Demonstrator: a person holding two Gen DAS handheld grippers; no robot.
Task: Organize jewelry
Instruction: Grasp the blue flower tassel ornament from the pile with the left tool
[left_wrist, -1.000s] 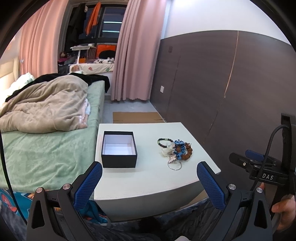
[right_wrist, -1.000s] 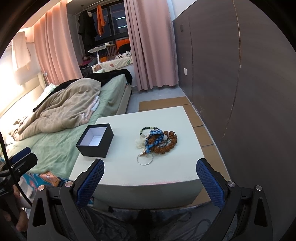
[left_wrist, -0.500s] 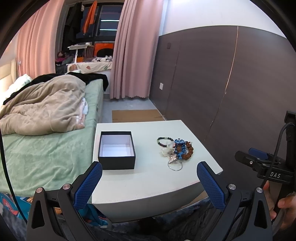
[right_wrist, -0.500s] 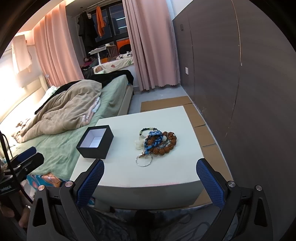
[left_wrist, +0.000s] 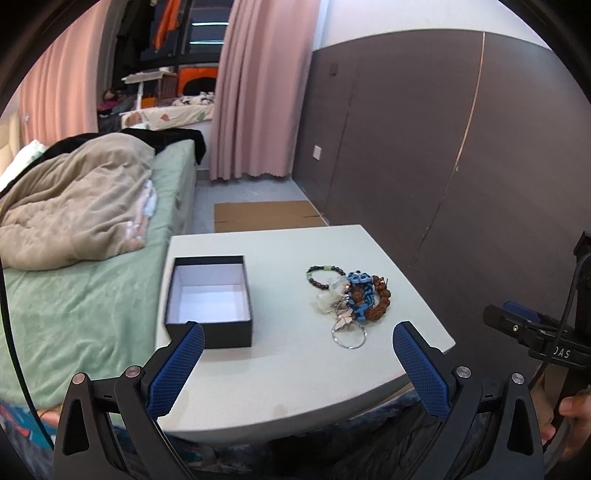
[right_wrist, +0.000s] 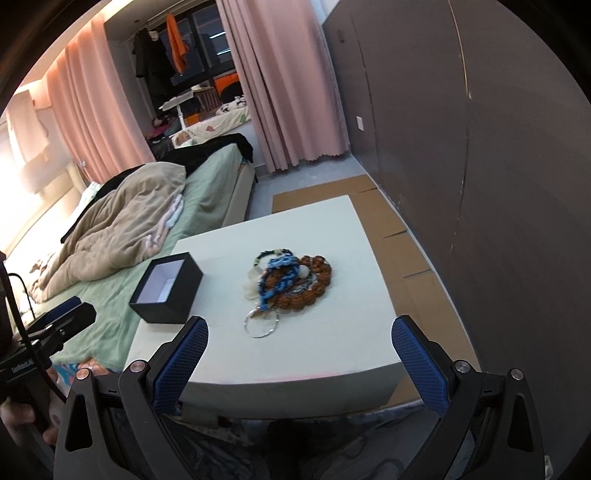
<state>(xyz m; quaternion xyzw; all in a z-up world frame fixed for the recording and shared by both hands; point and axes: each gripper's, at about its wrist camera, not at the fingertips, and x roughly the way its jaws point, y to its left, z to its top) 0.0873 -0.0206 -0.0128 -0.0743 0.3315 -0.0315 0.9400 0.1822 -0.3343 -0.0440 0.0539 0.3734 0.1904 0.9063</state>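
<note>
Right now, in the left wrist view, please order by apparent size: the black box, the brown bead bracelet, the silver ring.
1. black box, clearly the largest.
2. brown bead bracelet.
3. silver ring, looks slightly smaller, but the bracelet is partly covered, so this is unsure.

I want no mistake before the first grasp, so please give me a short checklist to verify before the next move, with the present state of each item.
1. Black box open, inside free: ok, no lid on it, white interior shows nothing in it.
2. Right gripper open and holding nothing: ok.
3. Left gripper open and holding nothing: ok.
4. Jewelry pile lies between the right fingers' line of approach: ok.
5. Pieces separate enough to lift one alone: not ok, blue cord, brown bead bracelet and metal ring overlap.
6. Pile is safely away from the table edge: ok.
</note>
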